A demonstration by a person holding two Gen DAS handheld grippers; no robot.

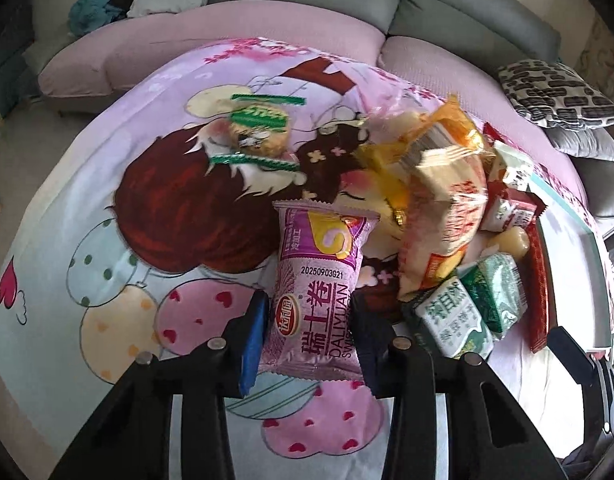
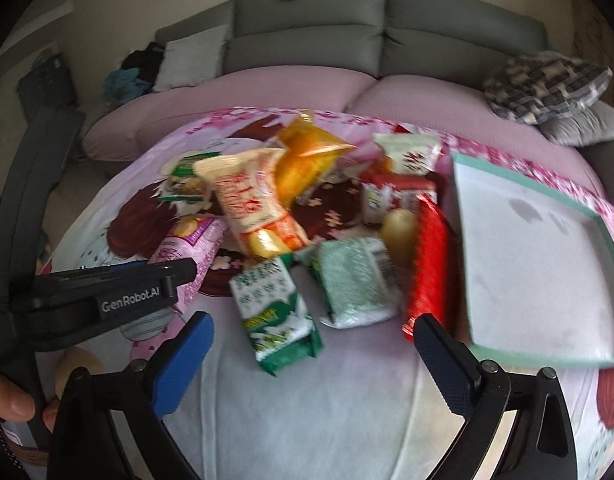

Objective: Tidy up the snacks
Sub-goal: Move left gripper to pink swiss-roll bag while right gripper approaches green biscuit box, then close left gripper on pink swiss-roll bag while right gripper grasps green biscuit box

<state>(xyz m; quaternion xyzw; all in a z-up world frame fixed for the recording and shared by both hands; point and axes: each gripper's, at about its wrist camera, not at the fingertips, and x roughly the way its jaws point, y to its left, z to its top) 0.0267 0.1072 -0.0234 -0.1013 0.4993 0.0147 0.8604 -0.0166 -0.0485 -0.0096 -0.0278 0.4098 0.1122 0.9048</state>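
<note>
The snacks lay in a heap on the cloth-covered surface (image 2: 347, 400), with the sofa (image 2: 307, 28) behind it. The tray (image 2: 463, 216) sat at the right edge of the heap, the long stick pack (image 2: 431, 264) just beside its left rim. 2 biscuit packs (image 2: 275, 312) lay side by side at the front of the heap. The Swiss roll pack (image 1: 319, 292) lay left of the heap, between the jaws of the left gripper (image 1: 307, 340). A round cake pack (image 1: 259, 132) lay apart, farther back on the left
</note>
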